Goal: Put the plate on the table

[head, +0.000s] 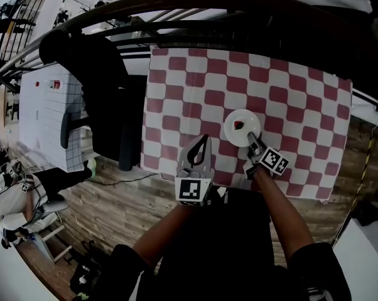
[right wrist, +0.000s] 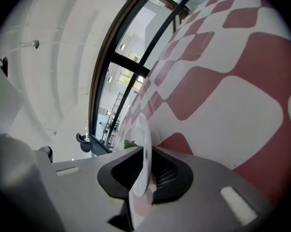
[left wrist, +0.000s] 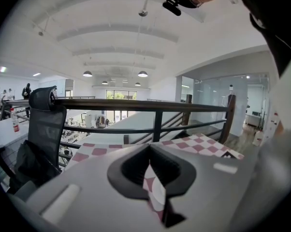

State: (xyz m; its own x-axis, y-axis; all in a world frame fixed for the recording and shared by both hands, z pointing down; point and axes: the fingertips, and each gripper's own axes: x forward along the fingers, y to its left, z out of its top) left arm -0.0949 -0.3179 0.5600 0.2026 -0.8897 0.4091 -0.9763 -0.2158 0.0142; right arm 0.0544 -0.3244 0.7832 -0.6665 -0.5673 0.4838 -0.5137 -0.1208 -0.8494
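ok so going left to right in the head view: there's a black office chair (head: 104, 105) parked just off the table's left edge, then the table (head: 289, 86) itself with its red and white checked cloth

left gripper (head: 203, 142) is poking over the near edge of the cloth. Its own view has the jaws together at the tips with nothing in them, you just see a sliver of the checks through the gap. So it's idle as far as I can tell

a bit further right is the plate (head: 248, 123), small and white, with a little red thing (head: 238, 125) on it, maybe a strawberry. It's over the cloth on the near right part of the table. The right gripper (head: 255, 144) has it by the near rim, and in the right gripper view the rim runs edge-on between the pads, which are clamped on it

progress-wise I'd say nearly there. The plate is already where it should go and looks very low over the cloth, but I can't tell if it's touching down yet. What's left is settling it flat, letting go of the rim and backing the gripper off without dragging the plate or tipping the red thing off
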